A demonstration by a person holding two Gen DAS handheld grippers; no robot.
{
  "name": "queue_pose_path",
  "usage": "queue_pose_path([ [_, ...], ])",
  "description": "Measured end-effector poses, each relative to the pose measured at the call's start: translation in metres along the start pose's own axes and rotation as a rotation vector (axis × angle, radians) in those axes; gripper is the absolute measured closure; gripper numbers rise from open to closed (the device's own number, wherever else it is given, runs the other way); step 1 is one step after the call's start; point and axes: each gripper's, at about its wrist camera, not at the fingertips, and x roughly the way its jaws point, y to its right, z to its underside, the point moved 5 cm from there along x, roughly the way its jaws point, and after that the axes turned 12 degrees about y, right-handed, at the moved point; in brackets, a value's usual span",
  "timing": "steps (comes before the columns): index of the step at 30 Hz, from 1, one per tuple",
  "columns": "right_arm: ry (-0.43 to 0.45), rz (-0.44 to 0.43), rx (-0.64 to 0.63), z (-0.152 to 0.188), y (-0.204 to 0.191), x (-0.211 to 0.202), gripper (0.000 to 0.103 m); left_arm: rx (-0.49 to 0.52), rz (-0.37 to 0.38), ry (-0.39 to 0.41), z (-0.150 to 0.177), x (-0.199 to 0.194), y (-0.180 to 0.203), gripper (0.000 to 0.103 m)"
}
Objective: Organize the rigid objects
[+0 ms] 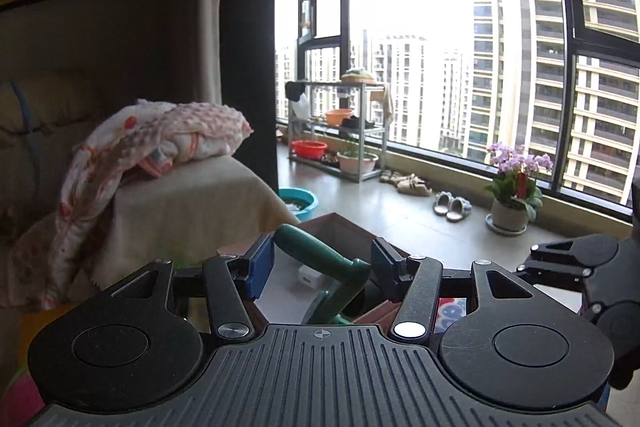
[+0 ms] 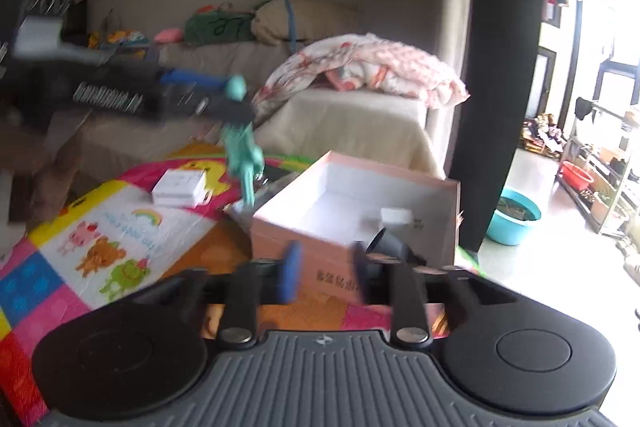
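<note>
My left gripper (image 1: 323, 261) is shut on a green plastic tool (image 1: 320, 251), whose handle spans the gap between the blue pads. In the right wrist view that green tool (image 2: 240, 147) hangs blurred in the air over the play mat, to the left of the box. A pink cardboard box (image 2: 420, 183) with a white inside stands on the mat. It holds a small white block (image 2: 396, 215) and a black object (image 2: 386, 241). My right gripper (image 2: 325, 275) is open in front of the box's near wall, with nothing between its blurred blue pads.
A flat white box (image 2: 180, 187) lies on the colourful play mat (image 2: 120, 235). Behind stands a sofa (image 2: 360, 123) with a pink blanket (image 2: 368, 67) heaped on it. A blue basin (image 2: 514, 223), shelves, slippers and a potted orchid (image 1: 514, 195) lie toward the window.
</note>
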Motion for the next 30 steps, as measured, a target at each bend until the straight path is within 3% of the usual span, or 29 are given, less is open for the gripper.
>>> queue_pose_path([
  [1, -0.011, -0.016, 0.0, 0.01, -0.005, 0.0, 0.025, -0.014, 0.004, -0.009, 0.005, -0.002, 0.0, 0.044],
  [9, -0.149, -0.082, 0.003, 0.062, -0.039, 0.019, 0.026, -0.108, 0.029, -0.156, 0.066, -0.029, 0.004, 0.045],
  [12, -0.17, -0.08, 0.013, 0.066, -0.038, 0.025, 0.04, -0.104, 0.035, -0.194, 0.077, -0.039, 0.006, 0.045],
  [14, -0.198, -0.082, 0.015, 0.068, -0.037, 0.03, 0.058, -0.093, 0.033, -0.209, 0.081, -0.044, 0.008, 0.045],
  [16, -0.216, -0.08, 0.009, 0.07, -0.037, 0.03, 0.068, -0.094, 0.036, -0.21, 0.081, -0.047, 0.009, 0.045],
  [17, -0.215, -0.076, 0.009, 0.07, -0.036, 0.028, 0.068, -0.095, 0.036, -0.205, 0.08, -0.05, 0.01, 0.045],
  [22, -0.15, -0.049, 0.05, 0.046, -0.02, 0.012, 0.068, -0.091, 0.025, -0.124, 0.053, -0.048, 0.005, 0.045],
  [27, 0.013, 0.041, 0.013, -0.012, 0.004, 0.01, 0.068, 0.028, 0.017, 0.025, -0.015, -0.014, -0.005, 0.045],
  [30, 0.119, 0.091, -0.011, -0.048, 0.013, 0.022, 0.068, 0.054, 0.022, 0.095, -0.062, 0.027, -0.015, 0.045],
])
